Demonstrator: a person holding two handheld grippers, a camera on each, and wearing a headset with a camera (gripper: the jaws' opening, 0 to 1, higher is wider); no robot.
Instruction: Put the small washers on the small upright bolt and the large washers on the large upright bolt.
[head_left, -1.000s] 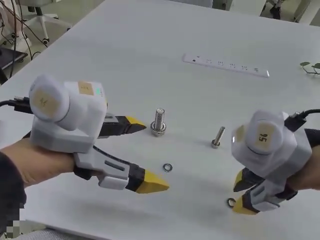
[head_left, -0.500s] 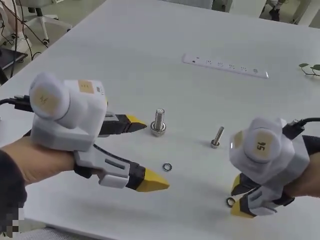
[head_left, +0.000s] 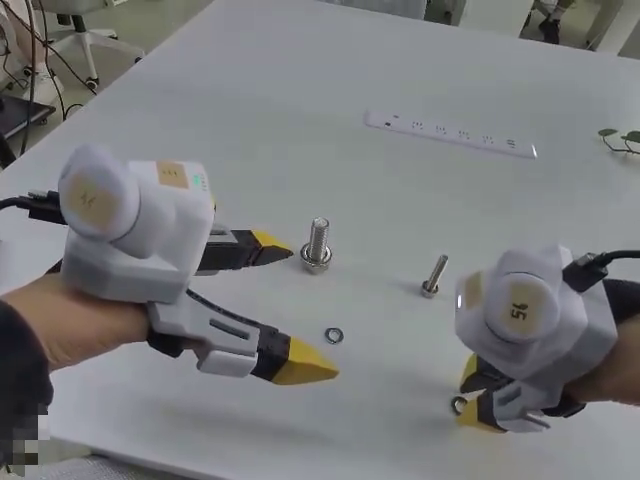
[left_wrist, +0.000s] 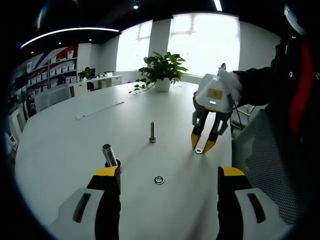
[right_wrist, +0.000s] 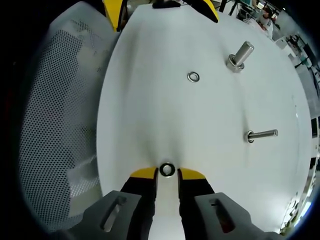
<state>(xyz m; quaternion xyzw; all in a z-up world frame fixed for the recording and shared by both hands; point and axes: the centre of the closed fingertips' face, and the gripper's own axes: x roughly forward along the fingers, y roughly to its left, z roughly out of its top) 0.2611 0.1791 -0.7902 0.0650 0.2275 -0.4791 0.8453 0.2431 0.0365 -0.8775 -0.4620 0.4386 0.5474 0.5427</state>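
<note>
Standing beside the bench, I see the right gripper (head_left: 470, 400) pointed down at a washer (right_wrist: 167, 169) lying flat near the table's (head_left: 300, 120) near edge. Its jaws are only narrowly apart, with the ring sitting in the gap at their tips. I cannot tell that they are pinching it yet.

The left gripper (head_left: 300, 305) hovers with its jaws spread wide, holding nothing. A second washer (head_left: 334, 335) lies just ahead of it. The large bolt (head_left: 317, 245) and the small bolt (head_left: 435, 275) stand beyond, well apart from each other.

The washer looks thin, stiff, light and slick. I judge it best caught by its outer edge, with the tips low against the table so it does not skate away.

Compared with a second ago, the right gripper has sunk lower and drawn in toward the person, closing on the ring. The left gripper, both bolts and the other washer sit as they were.
</note>
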